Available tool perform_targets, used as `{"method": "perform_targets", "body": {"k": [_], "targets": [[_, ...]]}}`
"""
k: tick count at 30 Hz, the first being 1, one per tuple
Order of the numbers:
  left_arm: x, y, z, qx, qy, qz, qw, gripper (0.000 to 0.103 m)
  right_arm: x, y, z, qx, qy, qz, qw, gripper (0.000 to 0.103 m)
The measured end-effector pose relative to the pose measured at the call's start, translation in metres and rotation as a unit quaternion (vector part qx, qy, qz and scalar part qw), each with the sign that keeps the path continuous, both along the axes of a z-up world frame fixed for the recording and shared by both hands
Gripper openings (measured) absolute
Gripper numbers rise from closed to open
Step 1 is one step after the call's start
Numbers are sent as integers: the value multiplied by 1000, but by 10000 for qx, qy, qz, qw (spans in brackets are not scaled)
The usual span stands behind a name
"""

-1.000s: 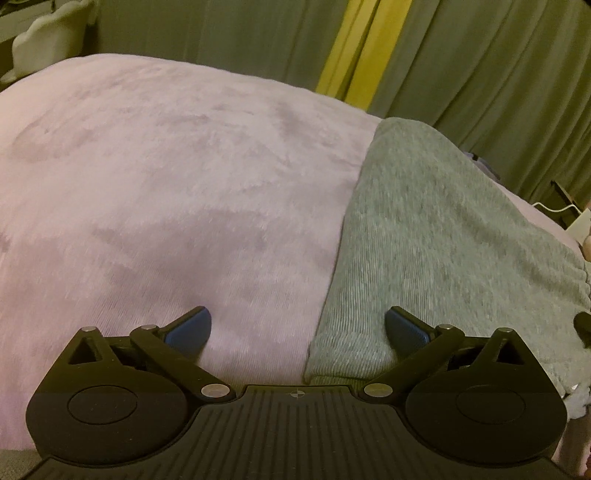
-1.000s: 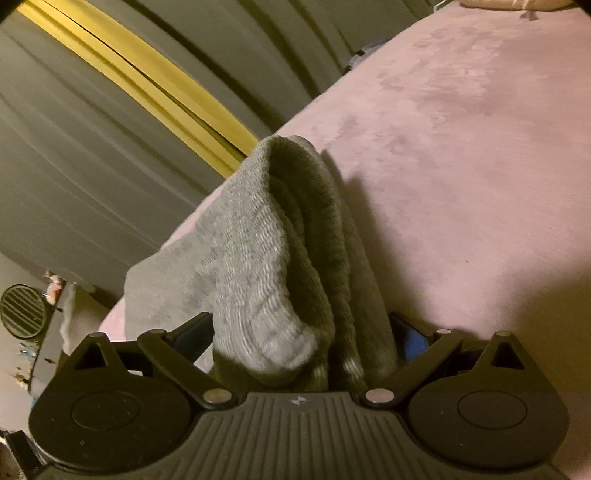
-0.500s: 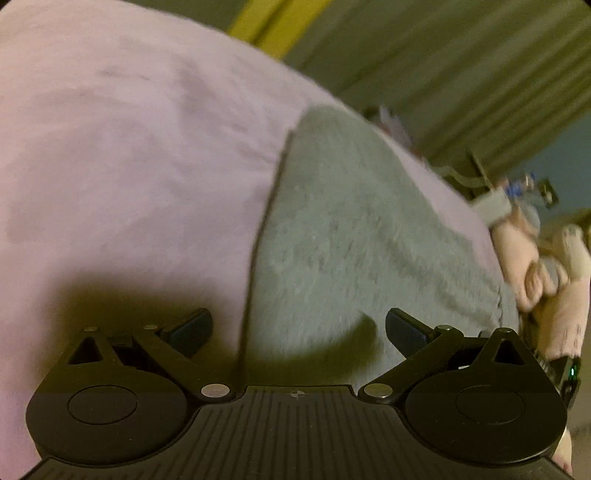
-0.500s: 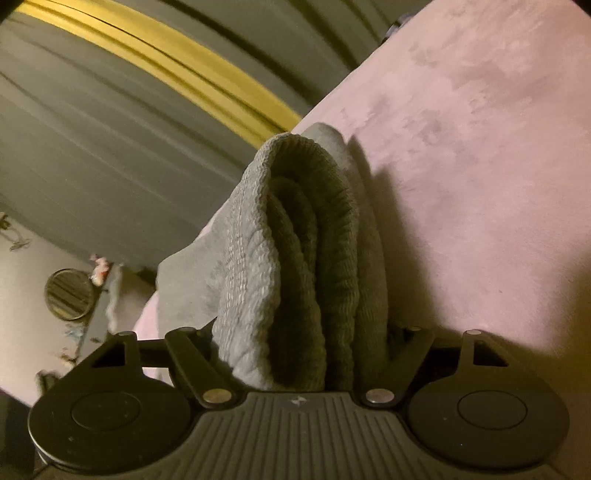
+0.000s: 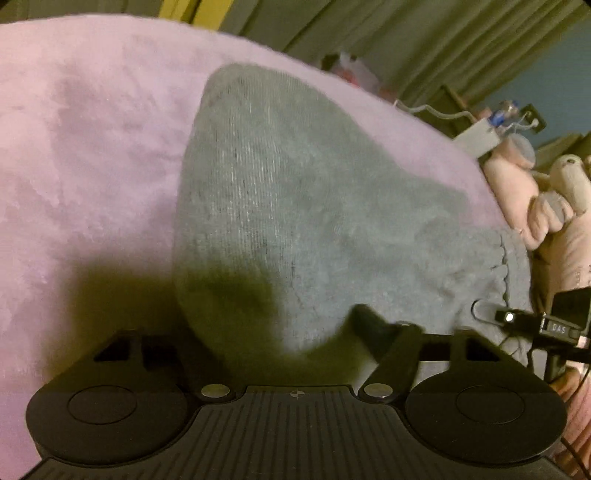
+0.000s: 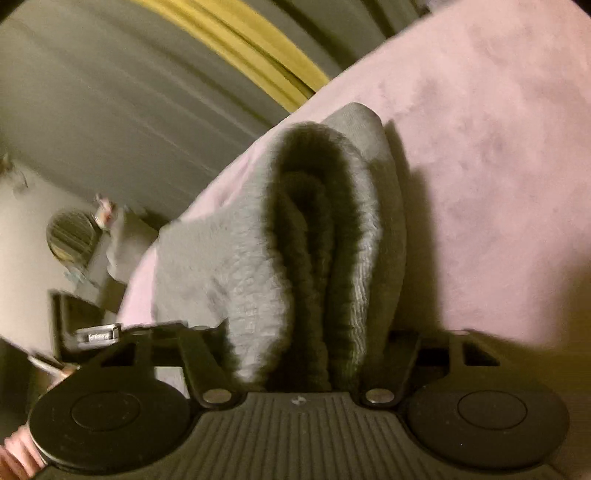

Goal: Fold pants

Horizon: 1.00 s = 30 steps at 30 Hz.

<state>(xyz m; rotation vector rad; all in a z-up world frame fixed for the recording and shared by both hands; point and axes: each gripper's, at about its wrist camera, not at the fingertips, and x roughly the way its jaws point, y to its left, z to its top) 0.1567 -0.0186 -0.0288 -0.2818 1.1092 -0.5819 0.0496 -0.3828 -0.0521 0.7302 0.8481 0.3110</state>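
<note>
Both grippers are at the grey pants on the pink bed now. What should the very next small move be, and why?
Probably let both jaws finish closing before any lift. The right gripper has a thick bunch of the grey pants between its closing jaws; the left gripper is closing around the pants' near edge on the pink blanket. Lifting early would likely drop the fold.

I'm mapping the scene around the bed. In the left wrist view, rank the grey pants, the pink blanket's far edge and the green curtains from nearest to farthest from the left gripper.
1. Grey pants: between the fingers of the left gripper, whose jaws are closing.
2. Pink blanket: its far edge lies beyond the pants, at top.
3. Green curtains: behind the bed, top right.
</note>
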Motion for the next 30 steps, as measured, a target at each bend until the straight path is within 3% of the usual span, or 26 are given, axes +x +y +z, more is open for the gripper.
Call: {"method": "perform_targets", "body": {"k": [3,7,16,17,18,21,24,27,30], "targets": [[-2,8,5,-187,91,309,9993,40,3,8,12,-157,23,-83,9998,56],[-3,6,20,-180,-27,338,9993,34,-2,23,40,-71,-351,-159,9992,54],[11,11,89,-544,-991,665,9914,26,27,41,100,-125,-1105,-93,9938,53],[16,13,92,-518,-1015,745,9907,29,33,40,104,-173,-1143,-135,9932,53],[21,15,92,-395,-1017,871,9902,40,40,37,105,-243,-1096,-189,9935,58],[22,22,89,450,-1205,1445,9811,59,57,26,102,-673,-585,-776,9930,91],[-1,29,84,672,-1393,1519,9762,80,43,27,106,-1687,-665,-1102,9772,93],[-32,25,71,789,-1420,1271,9785,85,20,42,100,-2164,-755,-889,9693,95],[-52,5,49,1194,-1261,892,9808,89,7,54,81,-2470,-692,-772,9635,97]]}}
